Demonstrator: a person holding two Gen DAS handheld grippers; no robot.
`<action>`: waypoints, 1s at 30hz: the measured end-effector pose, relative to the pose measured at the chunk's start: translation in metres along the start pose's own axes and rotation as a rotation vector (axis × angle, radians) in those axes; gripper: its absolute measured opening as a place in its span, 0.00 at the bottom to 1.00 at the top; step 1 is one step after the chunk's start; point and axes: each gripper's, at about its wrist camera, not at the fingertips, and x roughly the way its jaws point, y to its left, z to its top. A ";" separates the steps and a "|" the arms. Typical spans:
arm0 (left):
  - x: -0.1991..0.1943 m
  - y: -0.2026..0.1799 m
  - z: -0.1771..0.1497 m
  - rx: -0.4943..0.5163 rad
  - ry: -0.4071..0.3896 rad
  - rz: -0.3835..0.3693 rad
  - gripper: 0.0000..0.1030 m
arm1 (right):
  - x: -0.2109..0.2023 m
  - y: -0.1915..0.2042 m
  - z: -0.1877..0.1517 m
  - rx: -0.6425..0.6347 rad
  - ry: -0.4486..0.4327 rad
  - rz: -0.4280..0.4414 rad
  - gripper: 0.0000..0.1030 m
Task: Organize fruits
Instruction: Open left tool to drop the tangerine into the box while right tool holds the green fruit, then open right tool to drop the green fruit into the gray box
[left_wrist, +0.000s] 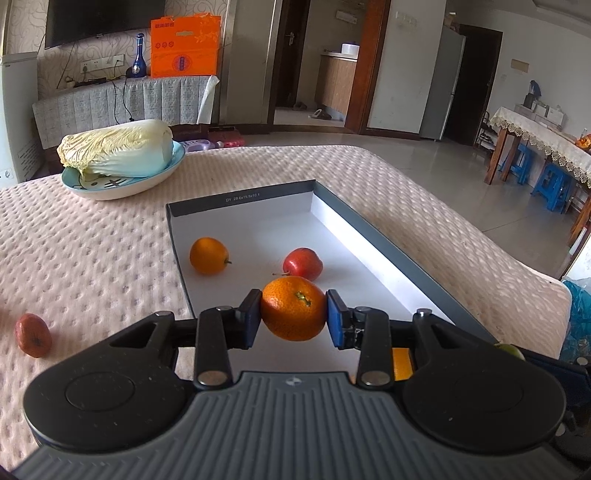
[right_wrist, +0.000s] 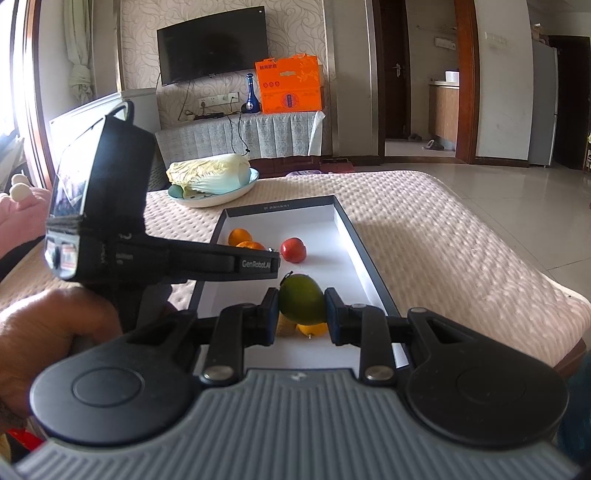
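My left gripper is shut on a tangerine, its blue pads pressed on both sides, just above the near half of a white-lined box. An orange and a red apple lie in the box beyond it. My right gripper is shut on a green mango over the box's near end, above a yellow fruit. The right wrist view shows the left gripper from the side. A small reddish fruit lies on the cloth at left.
A napa cabbage rests on a plate at the table's far left. A quilted cloth covers the table, which ends close to the right of the box. A person's hand holds the left gripper.
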 end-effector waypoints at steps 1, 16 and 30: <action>-0.001 0.000 0.000 0.000 -0.005 -0.002 0.43 | 0.000 0.000 0.000 0.001 0.000 0.000 0.28; -0.014 0.006 0.003 0.006 -0.037 -0.006 0.53 | 0.005 -0.001 0.000 0.003 0.010 -0.012 0.28; -0.029 0.021 0.001 0.002 -0.043 0.003 0.53 | 0.015 -0.003 0.000 -0.001 0.013 -0.013 0.28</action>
